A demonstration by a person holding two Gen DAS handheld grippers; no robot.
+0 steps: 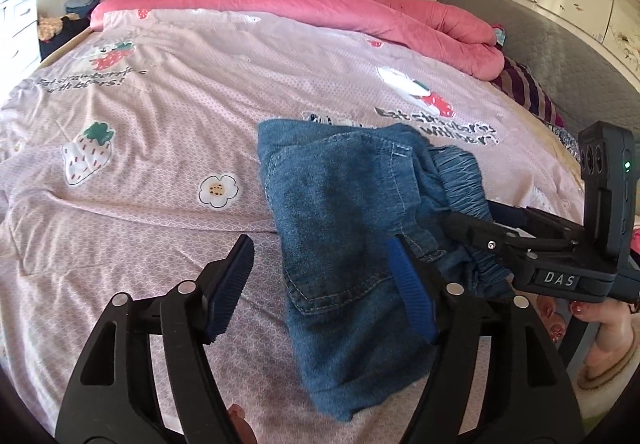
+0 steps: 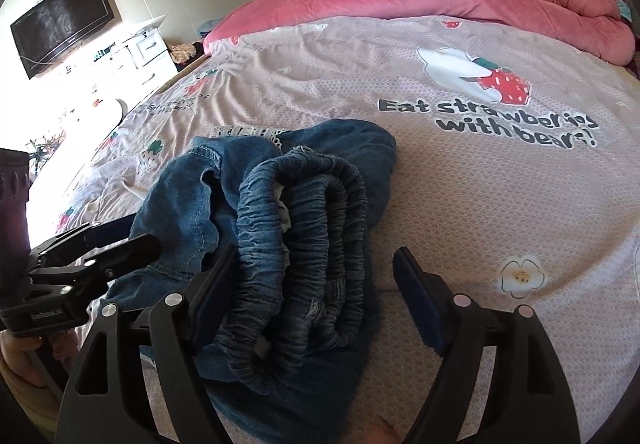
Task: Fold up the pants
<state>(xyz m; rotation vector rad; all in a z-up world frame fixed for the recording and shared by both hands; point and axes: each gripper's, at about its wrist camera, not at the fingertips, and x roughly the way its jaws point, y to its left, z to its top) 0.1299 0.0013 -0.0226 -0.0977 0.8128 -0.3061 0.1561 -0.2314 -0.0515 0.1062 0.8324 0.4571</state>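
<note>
Both grippers, left (image 1: 320,284) and right (image 2: 316,300), gape over folded jeans (image 1: 340,212) (nothing gripped).

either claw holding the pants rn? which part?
Neither. Left claw and right claw stand open; folded denim pants lie released on the bed.

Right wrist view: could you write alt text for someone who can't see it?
Folded blue denim pants, elastic waistband bunched on top, lie on a pink strawberry-print bedspread between the open right claw. The left claw reaches in from the left.
</note>
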